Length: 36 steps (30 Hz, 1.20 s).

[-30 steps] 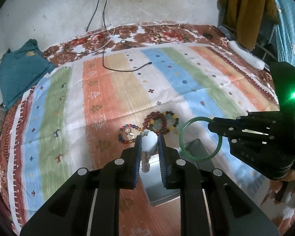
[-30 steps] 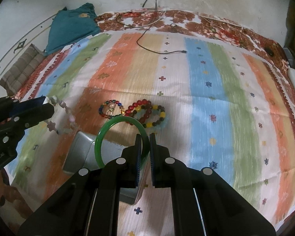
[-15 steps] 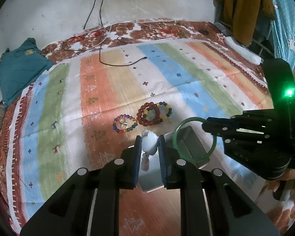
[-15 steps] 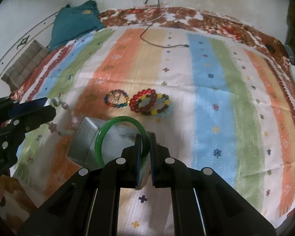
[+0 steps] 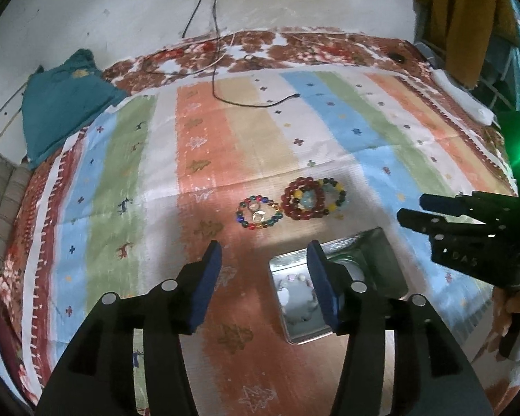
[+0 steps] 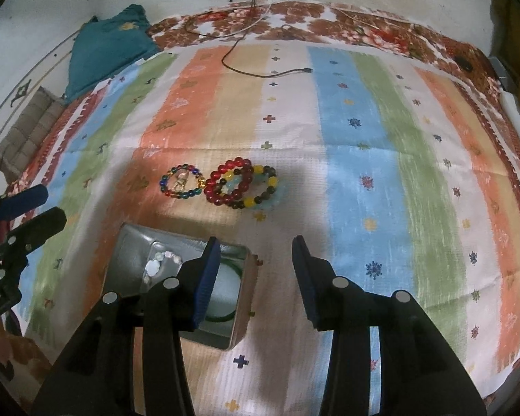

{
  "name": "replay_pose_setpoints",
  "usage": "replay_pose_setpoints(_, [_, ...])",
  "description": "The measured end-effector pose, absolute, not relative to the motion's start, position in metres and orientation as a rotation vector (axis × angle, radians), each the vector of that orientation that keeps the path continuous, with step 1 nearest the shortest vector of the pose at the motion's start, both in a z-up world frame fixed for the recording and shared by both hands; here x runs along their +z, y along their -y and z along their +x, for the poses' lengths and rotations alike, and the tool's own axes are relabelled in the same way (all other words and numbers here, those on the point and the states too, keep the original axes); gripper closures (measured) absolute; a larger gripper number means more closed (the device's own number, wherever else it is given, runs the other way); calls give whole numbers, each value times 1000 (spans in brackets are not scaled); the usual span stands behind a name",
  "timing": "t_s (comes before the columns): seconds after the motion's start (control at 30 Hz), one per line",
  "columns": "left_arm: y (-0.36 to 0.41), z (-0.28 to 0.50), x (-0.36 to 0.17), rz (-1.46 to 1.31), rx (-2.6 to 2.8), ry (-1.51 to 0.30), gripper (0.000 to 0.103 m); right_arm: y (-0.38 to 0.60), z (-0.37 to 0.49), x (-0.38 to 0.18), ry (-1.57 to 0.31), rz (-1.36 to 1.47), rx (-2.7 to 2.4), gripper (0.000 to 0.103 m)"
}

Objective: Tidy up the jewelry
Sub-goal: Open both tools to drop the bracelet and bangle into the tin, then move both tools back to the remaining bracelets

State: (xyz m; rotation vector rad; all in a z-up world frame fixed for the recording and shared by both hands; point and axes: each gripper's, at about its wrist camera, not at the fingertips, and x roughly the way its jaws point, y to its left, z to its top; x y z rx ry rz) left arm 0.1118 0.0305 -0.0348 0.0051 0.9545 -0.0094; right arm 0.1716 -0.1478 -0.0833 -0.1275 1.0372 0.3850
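Note:
An open silver tin [image 5: 384,242] [image 6: 131,242] lies on the striped cloth. A pale bead bracelet [image 5: 294,294] [image 6: 157,263] and a green bangle [image 6: 230,294] lie inside it. My left gripper [image 5: 265,277] is open and empty above the tin's left edge. My right gripper [image 6: 256,270] is open and empty above the tin's right side; it also shows in the left wrist view [image 5: 412,209]. A multicoloured bead bracelet [image 5: 260,213] [image 6: 182,185] and a pile of red, yellow and dark bead bracelets [image 5: 313,199] [image 6: 242,187] lie beyond the tin.
A black cable [image 5: 253,102] [image 6: 267,72] trails across the far cloth. A teal cloth [image 5: 62,104] [image 6: 107,45] and a folded cushion [image 5: 0,208] sit at the far left. A white power strip [image 5: 464,98] lies at the right edge.
Both grippers have opened. The pale bead bracelet has dropped from the left gripper into the tin, and the green bangle has dropped from the right gripper into the tin.

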Motion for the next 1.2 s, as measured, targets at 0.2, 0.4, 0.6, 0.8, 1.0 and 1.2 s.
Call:
replay_pose_setpoints(0.2, [-40,130,-47,0,40,-994,44,141,186,-87,-1040,-143,387,55])
replay_pose_setpoints(0.4, [-45,151,-56,27,68,-1019,38,140,198,-86,-1025,-155,384,48])
replay_pose_setpoints(0.6, [-48,160,-55,27,46,-1020,31,135,211,-88,-1027,-136,398,43])
replay_pose_setpoints(0.8, [-56,177,-66,13,69,-1049,30,127,225,-96,-1044,-127,399,37])
replay_pose_setpoints(1.0, [-69,191,-81,-44,75,-1083,29,114,236,-106,-1044,-186,376,34])
replay_pose_setpoints(1.2, [-71,206,-96,-66,83,-1110,29,109,251,-116,-1065,-167,396,33])
